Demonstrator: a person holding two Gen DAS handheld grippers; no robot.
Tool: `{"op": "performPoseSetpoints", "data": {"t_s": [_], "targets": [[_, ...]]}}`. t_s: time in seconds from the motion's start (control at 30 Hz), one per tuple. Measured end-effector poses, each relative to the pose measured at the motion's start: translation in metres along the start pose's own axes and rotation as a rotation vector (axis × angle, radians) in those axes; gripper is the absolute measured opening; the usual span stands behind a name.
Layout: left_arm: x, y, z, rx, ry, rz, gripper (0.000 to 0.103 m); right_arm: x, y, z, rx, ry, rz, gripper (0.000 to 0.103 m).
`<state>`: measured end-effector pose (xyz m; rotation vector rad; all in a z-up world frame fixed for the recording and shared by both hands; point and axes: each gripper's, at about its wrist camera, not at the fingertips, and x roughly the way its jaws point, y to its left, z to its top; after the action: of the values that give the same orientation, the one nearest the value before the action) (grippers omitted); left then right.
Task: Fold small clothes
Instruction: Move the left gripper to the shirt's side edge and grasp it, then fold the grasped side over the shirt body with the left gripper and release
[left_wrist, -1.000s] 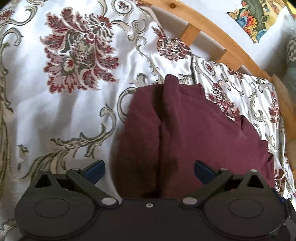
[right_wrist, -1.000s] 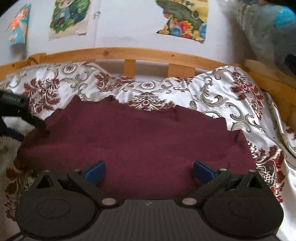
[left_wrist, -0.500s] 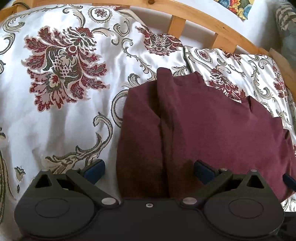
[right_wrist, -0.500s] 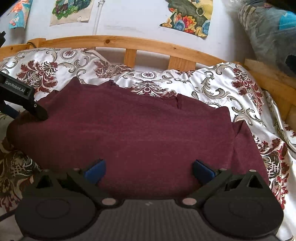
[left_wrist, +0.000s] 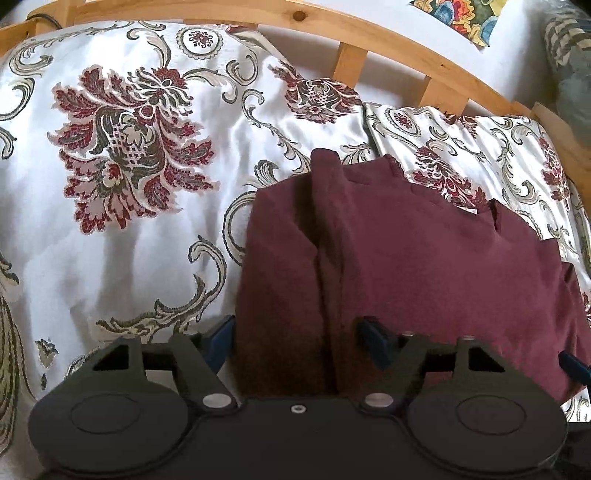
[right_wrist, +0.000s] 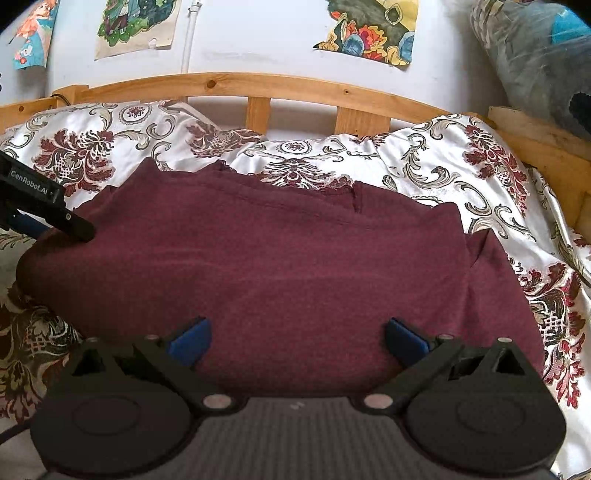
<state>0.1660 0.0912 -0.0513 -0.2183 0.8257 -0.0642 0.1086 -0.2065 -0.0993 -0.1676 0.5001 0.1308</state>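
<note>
One maroon garment on floral bedspread, left gripper fingers closing around its edge fold, right gripper fingers wide, empty.

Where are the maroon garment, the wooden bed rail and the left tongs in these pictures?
maroon garment (right_wrist: 280, 266): right wrist view, middle of the top folded layer.
wooden bed rail (right_wrist: 280, 84): right wrist view, top bar above the slats.
left tongs (left_wrist: 295, 343): left wrist view, midway between the blue tips, over the garment's near edge.

Floral satin bedspread gleaming in daylight. Behind it, a wooden slatted headboard and a white wall with colourful pictures.
</note>
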Motion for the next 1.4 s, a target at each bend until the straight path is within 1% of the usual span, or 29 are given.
{"op": "performPoseSetpoints", "data": {"t_s": [0.13, 0.2, 0.27, 0.3, 0.37, 0.43, 0.5, 0.53, 0.57, 0.67, 0.73, 0.8, 0.9, 1.03, 1.1, 1.17, 1.27, 1.4], "targets": [[0.003, 0.001, 0.000, 0.008, 0.013, 0.009, 0.074, 0.000, -0.001, 0.000, 0.006, 0.000, 0.004, 0.103], [0.003, 0.001, 0.001, 0.008, 0.012, 0.003, 0.069, 0.001, -0.001, -0.001, 0.010, 0.001, 0.007, 0.103], [0.001, 0.000, 0.001, 0.009, 0.008, -0.007, 0.055, 0.001, -0.001, -0.001, 0.015, 0.001, 0.009, 0.103], [0.001, -0.001, 0.001, 0.015, 0.009, -0.011, 0.053, 0.001, -0.001, -0.001, 0.016, 0.001, 0.010, 0.103], [-0.001, -0.005, 0.000, 0.030, -0.003, -0.007, 0.044, 0.000, -0.001, -0.001, 0.020, 0.001, 0.010, 0.103], [-0.003, -0.008, -0.002, 0.045, -0.015, -0.003, 0.038, 0.000, -0.002, -0.001, 0.023, 0.002, 0.012, 0.103], [-0.005, -0.011, -0.002, 0.047, -0.029, 0.000, 0.030, 0.001, -0.002, -0.001, 0.025, 0.003, 0.014, 0.103], [-0.006, -0.012, -0.001, 0.047, -0.034, -0.001, 0.024, 0.000, -0.003, -0.001, 0.029, 0.003, 0.018, 0.103], [-0.007, -0.013, 0.000, 0.047, -0.038, -0.002, 0.021, 0.000, -0.005, 0.000, 0.037, 0.004, 0.028, 0.103], [-0.013, -0.019, 0.009, 0.044, -0.035, 0.005, 0.016, -0.002, -0.015, 0.006, 0.051, 0.027, 0.075, 0.103], [-0.021, -0.030, 0.017, 0.061, -0.047, 0.002, 0.014, -0.006, -0.021, 0.012, 0.035, 0.034, 0.080, 0.103], [-0.031, -0.048, 0.027, 0.096, -0.075, -0.013, 0.014, -0.014, -0.029, 0.017, 0.022, 0.011, 0.056, 0.103], [-0.048, -0.082, 0.044, 0.141, -0.117, -0.066, 0.013, -0.028, -0.043, 0.021, 0.005, -0.031, 0.045, 0.103], [-0.062, -0.147, 0.060, 0.247, -0.155, -0.146, 0.013, -0.044, -0.061, 0.019, -0.011, -0.069, 0.007, 0.103], [-0.064, -0.181, 0.060, 0.313, -0.159, -0.182, 0.012, -0.049, -0.072, 0.016, -0.011, -0.070, -0.014, 0.103], [-0.059, -0.214, 0.056, 0.369, -0.145, -0.219, 0.012, -0.053, -0.083, 0.010, -0.001, -0.063, -0.034, 0.103], [-0.041, -0.253, 0.043, 0.441, -0.091, -0.255, 0.012, -0.056, -0.097, 0.001, 0.013, -0.036, -0.062, 0.103], [-0.014, -0.287, 0.016, 0.510, -0.016, -0.275, 0.011, -0.059, -0.113, -0.014, 0.052, 0.010, -0.097, 0.103]]}}
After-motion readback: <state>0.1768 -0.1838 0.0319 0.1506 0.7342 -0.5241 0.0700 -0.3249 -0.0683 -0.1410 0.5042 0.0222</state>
